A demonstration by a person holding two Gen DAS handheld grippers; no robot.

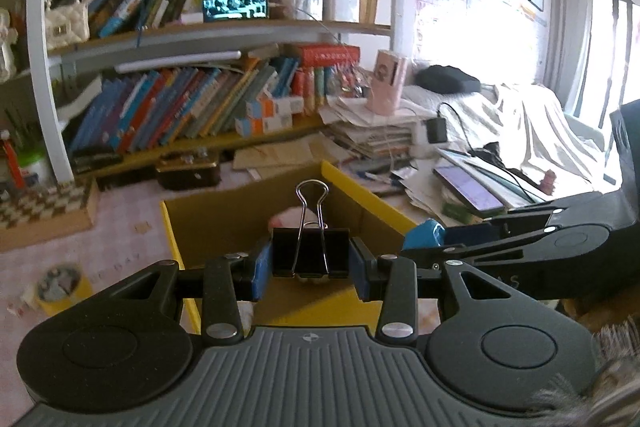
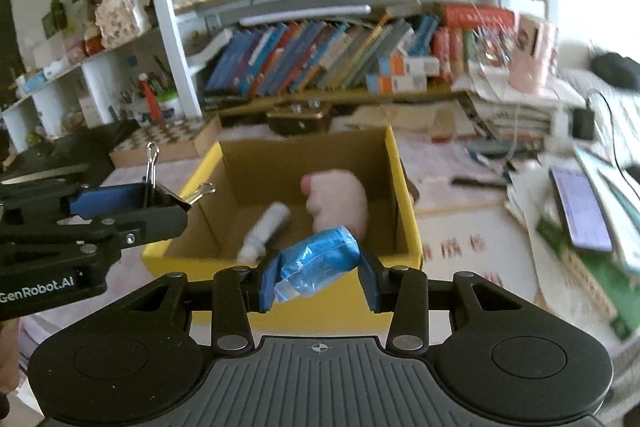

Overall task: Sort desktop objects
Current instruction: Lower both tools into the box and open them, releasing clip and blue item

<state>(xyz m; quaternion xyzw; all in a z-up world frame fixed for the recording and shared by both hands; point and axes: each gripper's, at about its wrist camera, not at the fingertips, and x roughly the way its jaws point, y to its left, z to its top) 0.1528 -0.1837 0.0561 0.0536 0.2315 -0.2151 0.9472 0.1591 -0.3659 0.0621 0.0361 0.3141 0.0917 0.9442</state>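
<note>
- My left tongs (image 1: 311,263) are clamped on a black binder clip (image 1: 310,251), pads squeezing its two flat sides, wire handles standing up toward 12 o'clock.
- My right tongs (image 2: 318,277) are clamped on a blue plastic packet (image 2: 318,261); it sits crooked between the pads, one corner hanging out at 7 o'clock.
- Both loads hang over the near edge of the yellow cardboard box (image 2: 404,187) on the tabletop (image 2: 460,247); in the right view the left tongs come in at 9 o'clock, clip over the box's left rim.
- Already in the box: a pink soft thing (image 2: 340,205) and a white bottle (image 2: 266,227) lying on its side at about 7 o'clock of the pink one.
- Handling, clip: I judge it stiff, light, metal, slick on the painted faces. A grip across the flat body is right; the wire loops would swivel.
- Handling, packet: looks soft and crinkly, light, film probably slippery. A mid-body pinch is safest; an end pinch would likely let it slide out.
- Neither looks fragile, so a short drop into the box should be fine.
- My guess at the step: both items carried to the box, release not yet made.
- Risk: the clip may catch the rim if let go too far left.
- Right view is blurred, so finer detail inside the box I can't tell.
</note>
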